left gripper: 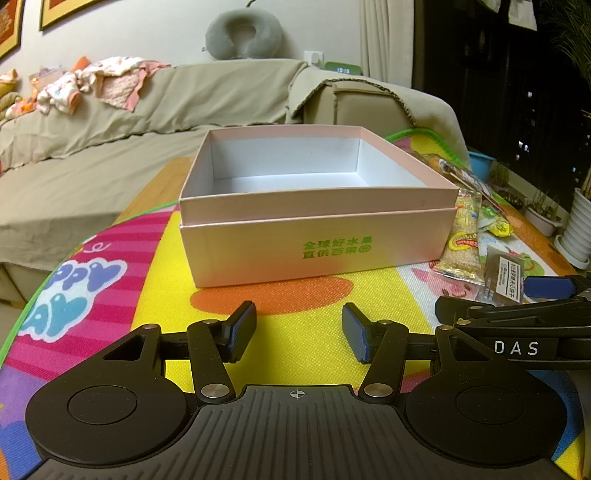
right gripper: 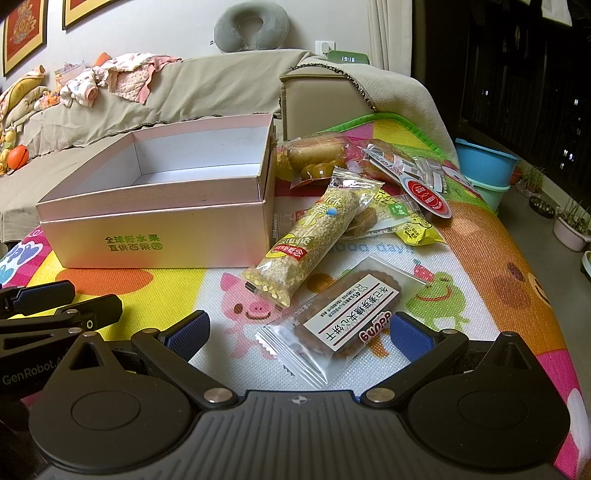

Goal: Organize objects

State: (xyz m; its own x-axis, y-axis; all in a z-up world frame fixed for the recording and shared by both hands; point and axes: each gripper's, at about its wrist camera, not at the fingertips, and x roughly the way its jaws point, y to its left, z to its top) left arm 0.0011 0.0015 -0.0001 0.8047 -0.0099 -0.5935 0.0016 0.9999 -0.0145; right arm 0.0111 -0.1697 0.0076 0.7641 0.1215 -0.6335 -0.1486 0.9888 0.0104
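An empty pink box [left gripper: 314, 236] [right gripper: 162, 229] with green print stands on the colourful mat. Right of it lie wrapped snacks: a long grain bar [right gripper: 310, 240] [left gripper: 463, 240], a brown biscuit packet [right gripper: 343, 321] [left gripper: 504, 275], a yellow-green packet [right gripper: 402, 218] and bread rolls [right gripper: 314, 155]. My left gripper [left gripper: 299, 332] is open just in front of the box, with nothing between its fingers. My right gripper [right gripper: 299, 332] is open wide, and the near end of the biscuit packet lies between its fingers without either pad pressing on it.
A beige covered sofa [left gripper: 110, 147] with clothes and a grey neck pillow [right gripper: 251, 26] stands behind the table. Blue tubs [right gripper: 484, 170] and plant pots [right gripper: 570, 229] sit on the floor at the right. The mat's green edge [right gripper: 424, 129] marks the far side.
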